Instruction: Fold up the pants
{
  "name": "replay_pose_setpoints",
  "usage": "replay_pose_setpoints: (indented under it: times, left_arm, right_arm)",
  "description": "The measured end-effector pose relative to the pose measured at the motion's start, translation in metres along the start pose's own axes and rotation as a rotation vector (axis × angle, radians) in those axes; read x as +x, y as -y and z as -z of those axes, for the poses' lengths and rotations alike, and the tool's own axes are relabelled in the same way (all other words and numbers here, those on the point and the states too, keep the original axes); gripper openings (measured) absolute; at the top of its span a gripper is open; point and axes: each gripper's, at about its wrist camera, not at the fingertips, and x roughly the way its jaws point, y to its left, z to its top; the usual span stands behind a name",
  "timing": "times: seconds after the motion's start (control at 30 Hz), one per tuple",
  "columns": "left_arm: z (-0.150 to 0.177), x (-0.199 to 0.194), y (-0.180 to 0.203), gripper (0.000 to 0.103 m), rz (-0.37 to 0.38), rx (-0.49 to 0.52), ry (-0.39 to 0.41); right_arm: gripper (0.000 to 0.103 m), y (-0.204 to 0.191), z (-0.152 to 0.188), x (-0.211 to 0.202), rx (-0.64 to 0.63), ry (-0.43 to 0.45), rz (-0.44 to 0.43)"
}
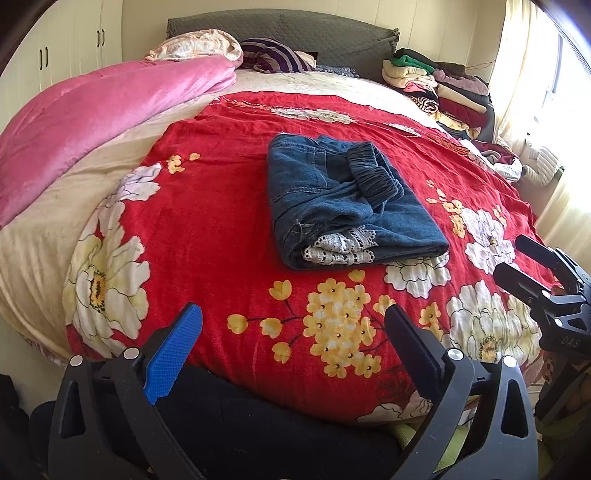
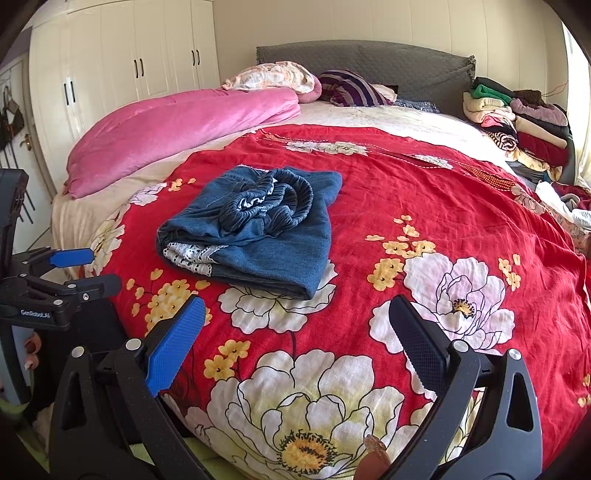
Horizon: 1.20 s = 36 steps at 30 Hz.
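1. Resting folded on the red floral bedspread (image 1: 221,206), the denim pants (image 1: 351,206) look finished.
2. We hold the left gripper (image 1: 291,350) and right gripper (image 2: 295,343) spread apart, empty, well short of them.
3. Next, only tidying seems needed.

Bed (image 1: 44,236) covered by red floral spread (image 1: 229,236). Folded jeans (image 1: 347,206) lay mid-spread. Pink quilt (image 1: 92,122) bunched along left side, pillows (image 1: 199,44) at headboard (image 1: 332,33), clothes pile (image 1: 439,88) at far right corner.
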Motion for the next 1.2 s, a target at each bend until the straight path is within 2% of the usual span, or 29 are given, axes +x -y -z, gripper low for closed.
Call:
replay_pose_setpoints:
  times: [0.23,1.2]
  left_arm:
    - [0.0002,-0.0013,0.0003,0.099,0.018,-0.006,0.000]
    - [-0.0014,0.0009,-0.0052,0.099,-0.043,-0.027,-0.004]
  right_arm:
    - [0.094,0.0003,0.0007,-0.0007,-0.001,0.001,0.007]
    - [0.094,0.0039,0.0029,0.0015,0.005,0.001,0.019]
